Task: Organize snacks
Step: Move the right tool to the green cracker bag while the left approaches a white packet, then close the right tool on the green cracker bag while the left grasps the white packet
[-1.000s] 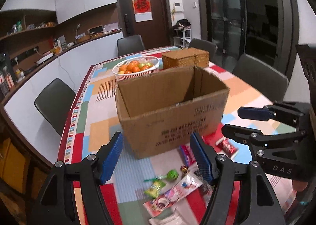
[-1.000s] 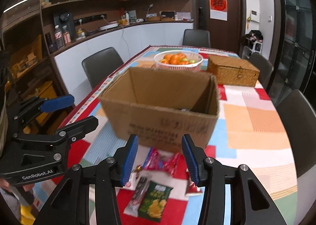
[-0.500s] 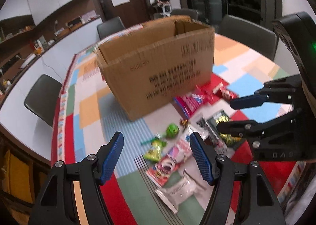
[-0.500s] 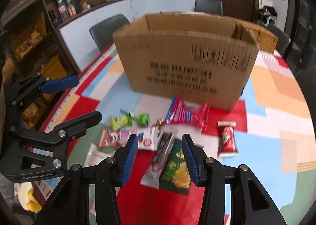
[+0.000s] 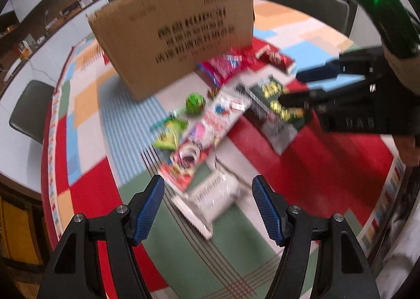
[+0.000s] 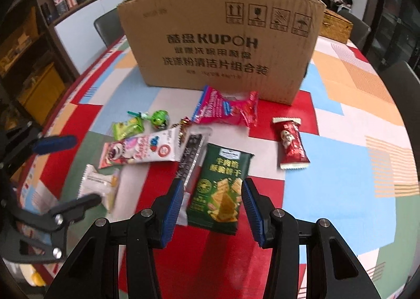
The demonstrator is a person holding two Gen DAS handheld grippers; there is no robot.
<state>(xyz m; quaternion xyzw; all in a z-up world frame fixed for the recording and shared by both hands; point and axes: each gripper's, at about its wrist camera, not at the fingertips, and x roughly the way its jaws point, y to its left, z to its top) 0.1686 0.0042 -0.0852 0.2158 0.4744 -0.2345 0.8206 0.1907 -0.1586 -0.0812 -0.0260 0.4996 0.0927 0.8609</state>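
Observation:
Several snack packets lie on the table in front of a brown cardboard box (image 6: 223, 47). My right gripper (image 6: 214, 209) is open, its jaws on either side of a dark green cracker bag (image 6: 220, 188), just above it. My left gripper (image 5: 210, 207) is open above a white wrapped snack (image 5: 212, 199), which also shows in the right wrist view (image 6: 98, 184). Nearby lie a long white-and-pink packet (image 6: 139, 150), a black stick packet (image 6: 191, 157), a pink bag (image 6: 225, 111), a red packet (image 6: 290, 142), a green lollipop (image 6: 160, 117) and a light green packet (image 6: 127, 128).
The table wears a patchwork cloth (image 6: 354, 115) of red, blue, orange and green. A woven basket (image 6: 337, 27) stands behind the box. Dark chairs (image 6: 396, 86) ring the table. The table's near edge (image 5: 78, 220) is close under the left gripper.
Both grippers have dropped and tilted down from box height toward the snacks. The right one has closed in over the green cracker bag, the left over the white snack. Both jaws stayed open.

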